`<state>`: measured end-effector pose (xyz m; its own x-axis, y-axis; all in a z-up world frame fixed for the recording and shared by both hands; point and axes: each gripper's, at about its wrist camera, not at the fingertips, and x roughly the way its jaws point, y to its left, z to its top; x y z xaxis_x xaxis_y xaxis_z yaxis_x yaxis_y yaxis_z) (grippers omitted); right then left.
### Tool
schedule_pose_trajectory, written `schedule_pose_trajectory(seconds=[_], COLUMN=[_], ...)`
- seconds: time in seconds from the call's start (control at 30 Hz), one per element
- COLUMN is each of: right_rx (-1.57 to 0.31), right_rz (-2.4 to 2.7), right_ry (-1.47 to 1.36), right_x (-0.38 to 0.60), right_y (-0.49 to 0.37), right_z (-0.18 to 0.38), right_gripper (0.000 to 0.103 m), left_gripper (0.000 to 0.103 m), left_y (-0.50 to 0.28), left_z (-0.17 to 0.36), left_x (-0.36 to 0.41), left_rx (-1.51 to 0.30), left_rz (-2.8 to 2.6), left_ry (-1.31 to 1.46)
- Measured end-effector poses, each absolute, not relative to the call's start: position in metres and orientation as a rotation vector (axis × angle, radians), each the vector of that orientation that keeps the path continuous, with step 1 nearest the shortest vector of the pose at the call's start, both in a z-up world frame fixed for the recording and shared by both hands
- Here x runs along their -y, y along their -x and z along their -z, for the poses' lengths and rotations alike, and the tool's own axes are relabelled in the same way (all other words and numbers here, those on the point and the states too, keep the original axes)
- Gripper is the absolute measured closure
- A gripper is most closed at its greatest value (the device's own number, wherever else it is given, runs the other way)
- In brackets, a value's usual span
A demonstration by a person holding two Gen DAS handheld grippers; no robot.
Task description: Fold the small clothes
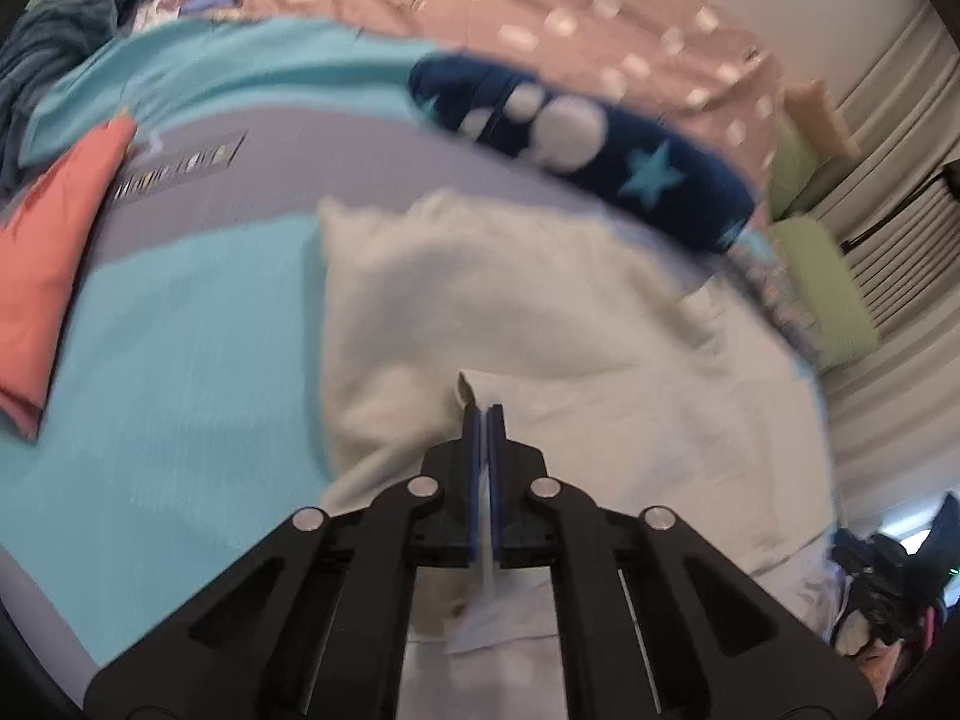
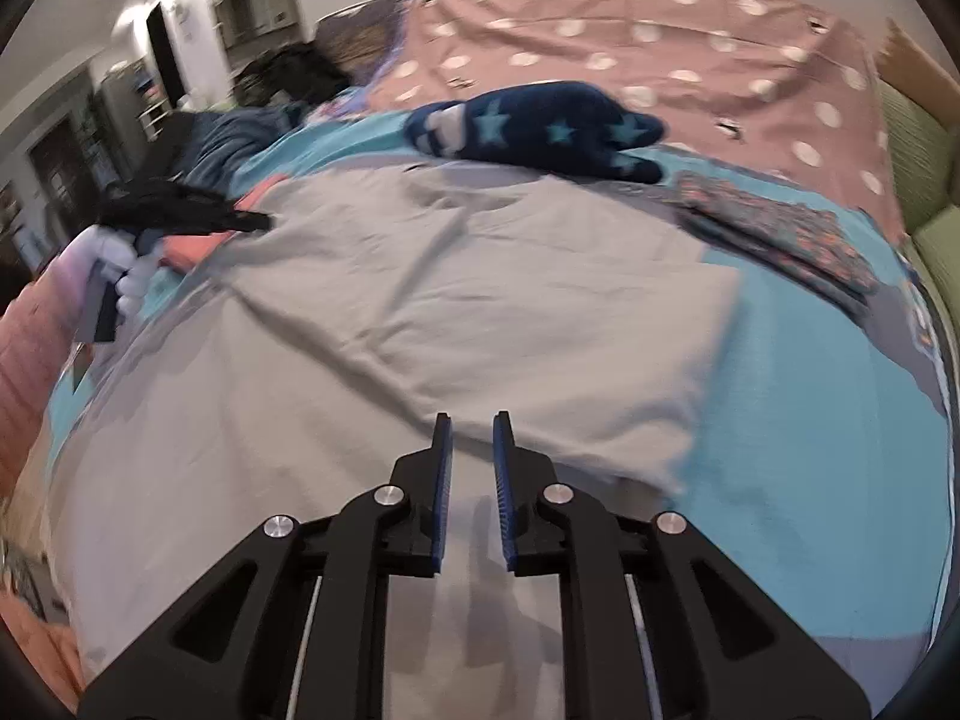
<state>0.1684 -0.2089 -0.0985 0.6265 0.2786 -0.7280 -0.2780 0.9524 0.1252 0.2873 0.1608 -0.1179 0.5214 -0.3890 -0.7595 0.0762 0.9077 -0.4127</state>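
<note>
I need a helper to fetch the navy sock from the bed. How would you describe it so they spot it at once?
Look at the bed's far side, where the turquoise sheet meets the pink dotted blanket. The navy sock lies along that border, beyond the grey garment. It alone is dark blue with light blue stars.

Left gripper (image 1: 485, 409): pointing down and forward, jaws pressed together with only a sliver between the blue pads; a thin edge of pale fabric pinched at the tips. Seen from the right wrist view, a gloved hand (image 2: 123, 276) grips its handle (blurred). Right gripper (image 2: 474, 417): angled downward, jaws slightly apart, nothing between them.
</note>
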Motion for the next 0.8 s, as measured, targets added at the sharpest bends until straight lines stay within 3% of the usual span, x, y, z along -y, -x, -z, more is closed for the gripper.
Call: schedule_pose_trajectory(seconds=[0.1, 0.23, 0.27, 0.33, 0.4, 0.5, 0.8], right_rx=[-0.845, -0.88, -0.881, -0.878, -0.884, -0.882, -0.93], right_rz=[-0.239, -0.128, -0.114, -0.086, -0.067, -0.074, -0.141], right_ry=[-0.067, -0.175, -0.202, -0.234, -0.272, -0.38, -0.583], right_x=[0.235, 0.271, 0.277, 0.289, 0.301, 0.327, 0.366], right_y=[-0.171, -0.175, -0.174, -0.171, -0.175, -0.186, -0.255], right_z=[0.104, 0.122, 0.125, 0.128, 0.13, 0.133, 0.14], right_gripper=[0.084, 0.082, 0.081, 0.077, 0.077, 0.076, 0.076], left_gripper=[0.101, 0.098, 0.092, 0.068, 0.065, 0.059, 0.059], left_y=[-0.278, -0.287, -0.288, -0.282, -0.274, -0.263, -0.218], left_z=[0.088, 0.101, 0.106, 0.107, 0.099, 0.078, 0.083], left_x=[-0.162, -0.173, -0.176, -0.177, -0.165, -0.121, 0.094], left_rx=[-0.869, -0.918, -0.937, -0.944, -0.916, -0.871, -0.94], left_rz=[0.266, 0.117, 0.09, 0.075, 0.092, 0.212, 0.71], left_ry=[0.291, 0.199, 0.195, 0.214, 0.193, 0.141, -0.032])
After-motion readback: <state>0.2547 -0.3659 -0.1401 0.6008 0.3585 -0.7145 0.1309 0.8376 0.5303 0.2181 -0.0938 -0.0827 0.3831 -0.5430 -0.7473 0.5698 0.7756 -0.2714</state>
